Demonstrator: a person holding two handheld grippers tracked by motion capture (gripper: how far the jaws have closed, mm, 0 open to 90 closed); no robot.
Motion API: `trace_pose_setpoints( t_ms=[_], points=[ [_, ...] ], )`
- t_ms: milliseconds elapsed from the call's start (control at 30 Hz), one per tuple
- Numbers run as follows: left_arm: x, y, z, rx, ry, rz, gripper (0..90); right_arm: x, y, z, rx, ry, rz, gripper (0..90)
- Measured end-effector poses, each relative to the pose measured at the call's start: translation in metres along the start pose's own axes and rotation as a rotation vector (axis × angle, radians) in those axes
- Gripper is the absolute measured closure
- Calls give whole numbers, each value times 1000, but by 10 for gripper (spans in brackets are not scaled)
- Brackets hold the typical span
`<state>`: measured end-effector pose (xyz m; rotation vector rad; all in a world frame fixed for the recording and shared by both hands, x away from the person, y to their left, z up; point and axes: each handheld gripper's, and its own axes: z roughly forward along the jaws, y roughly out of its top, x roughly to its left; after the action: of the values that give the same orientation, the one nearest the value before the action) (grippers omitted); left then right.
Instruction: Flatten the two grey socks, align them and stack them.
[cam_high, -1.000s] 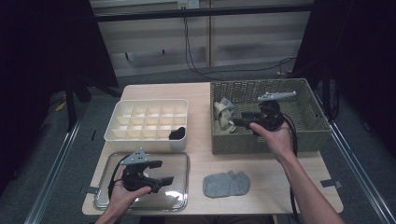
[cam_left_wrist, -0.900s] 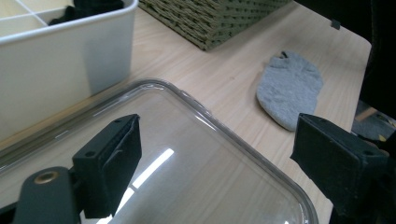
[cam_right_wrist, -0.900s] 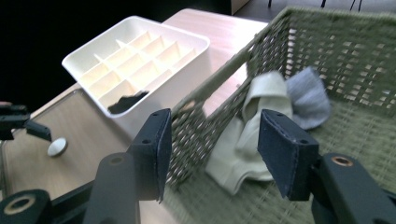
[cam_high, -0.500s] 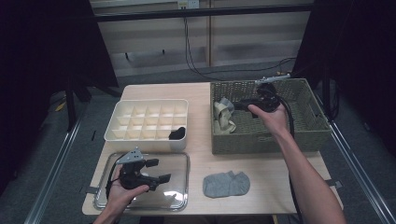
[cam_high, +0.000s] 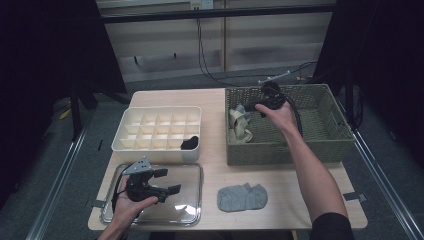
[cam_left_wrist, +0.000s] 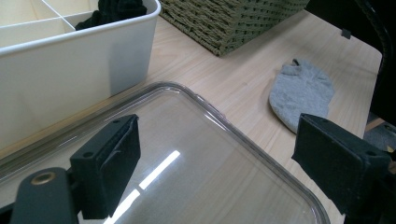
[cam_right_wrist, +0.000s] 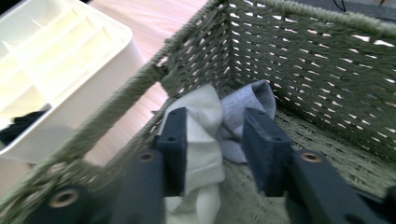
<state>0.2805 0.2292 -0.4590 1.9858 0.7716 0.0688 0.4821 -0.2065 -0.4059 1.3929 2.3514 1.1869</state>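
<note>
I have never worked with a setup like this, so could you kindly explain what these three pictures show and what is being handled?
A person holds a two-jaw tool in each hand at a wooden table. The high view looks down from above; the other two pictures come from cameras riding on each tool, looking along its black jaws. The left gripper hovers open over a clear lid. The right gripper reaches into a wicker basket; its jaws have just been closing around a cream sock and a grey sock, not yet pinching them. Also present: a white divided box and another grey sock on the table.

Cream sock (cam_right_wrist: 203, 135) and grey sock (cam_right_wrist: 245, 109) – crumpled, touching, in basket corner (cam_right_wrist: 224, 56)
</note>
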Motion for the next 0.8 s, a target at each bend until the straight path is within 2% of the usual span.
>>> trace_pose_setpoints(
  t_ms=[100, 200, 267, 500, 667, 767, 800],
  points=[
    [1, 0, -1, -3, 10, -4, 152, -9, 2, 16, 14, -32, 31, 609],
    [1, -1, -2, -5, 3, 3, 146, -15, 0, 23, 27, -32, 56, 598],
    [1, -1, 0, 2, 3, 0, 137, -19, -2, 31, 46, -47, 67, 599],
    [1, -1, 0, -1, 11, 0, 137, -22, 3, 44, 52, -69, 64, 535],
    [1, -1, 1, 8, 6, 5, 138, -26, 7, 56, 59, -73, 80, 466],
    [1, -1, 2, 9, 3, 6, 138, -26, 6, 60, 75, -71, 80, 490],
    [2, -1, 2, 13, 3, 8, 138, -26, 6, 63, 95, -73, 81, 495]
  ],
)
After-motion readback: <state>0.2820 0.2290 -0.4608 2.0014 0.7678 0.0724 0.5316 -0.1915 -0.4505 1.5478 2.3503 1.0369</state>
